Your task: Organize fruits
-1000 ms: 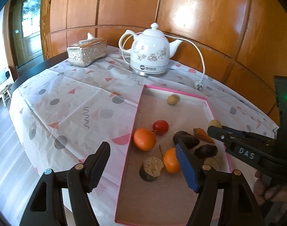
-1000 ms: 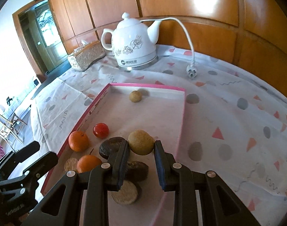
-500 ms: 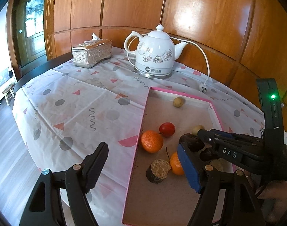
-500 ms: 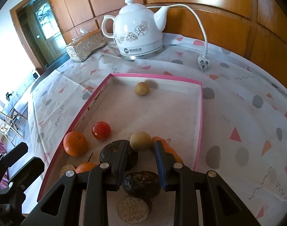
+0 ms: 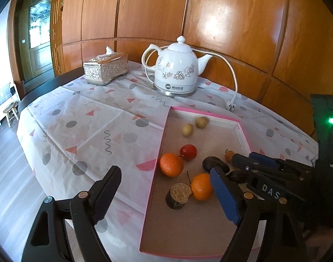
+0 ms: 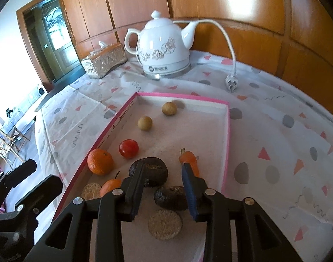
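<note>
While both grippers were held over the near end of the pink-rimmed tray (image 6: 228, 131), the fruits were seen lying loose on its floor. Two pale round fruits (image 6: 145, 123) had been set near the far wall, just beside each other. A red fruit (image 6: 128, 148) and an orange (image 6: 100, 161) were found by the left rim, a second orange (image 5: 201, 186) nearer still. The left gripper (image 5: 166, 194) was seen with its fingers wide and opening, one outside the rim, nothing gripped. The right gripper (image 6: 164, 174) was noted with fingers narrow but opening, empty, above two dark, wrinkled fruits (image 6: 152, 170), possibly dried. A small carrot (image 6: 189, 160) was partly hidden behind its right finger. The worktop (image 5: 90, 122) was covered with a patterned cloth.
</note>
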The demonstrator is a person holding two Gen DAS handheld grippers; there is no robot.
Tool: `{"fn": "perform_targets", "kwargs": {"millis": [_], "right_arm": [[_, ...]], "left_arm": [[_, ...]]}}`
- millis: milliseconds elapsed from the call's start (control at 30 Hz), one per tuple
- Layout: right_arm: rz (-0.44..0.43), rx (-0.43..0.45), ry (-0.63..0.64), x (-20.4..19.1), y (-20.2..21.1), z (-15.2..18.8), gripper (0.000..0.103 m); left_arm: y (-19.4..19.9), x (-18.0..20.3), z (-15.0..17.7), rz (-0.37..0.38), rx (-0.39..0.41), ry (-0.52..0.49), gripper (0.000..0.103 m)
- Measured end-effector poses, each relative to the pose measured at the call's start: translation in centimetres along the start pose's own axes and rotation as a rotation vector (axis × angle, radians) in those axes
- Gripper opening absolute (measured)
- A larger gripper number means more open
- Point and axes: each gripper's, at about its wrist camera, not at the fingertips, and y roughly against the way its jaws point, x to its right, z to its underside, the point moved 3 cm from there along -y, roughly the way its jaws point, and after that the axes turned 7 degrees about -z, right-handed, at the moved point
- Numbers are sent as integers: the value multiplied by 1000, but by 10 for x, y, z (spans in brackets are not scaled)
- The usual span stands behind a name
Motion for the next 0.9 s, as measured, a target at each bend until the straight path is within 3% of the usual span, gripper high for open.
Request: {"fn": "perform_targets", "kwargs": {"millis": [167,200,433,900], "right_arm": [[71,76,-7,-3,28,13,36],[79,86,-9,-3,32,15,36],[167,146,-44,3,61,41,36],[190,164,-56,6,75,55,36]], "left_arm": [[14,7,2,9,36,-8,97],[16,9,2,12,40,-10,103],[30,23,7,24,61,-42,103],[37,25,7,-17,73,-29,103]]}}
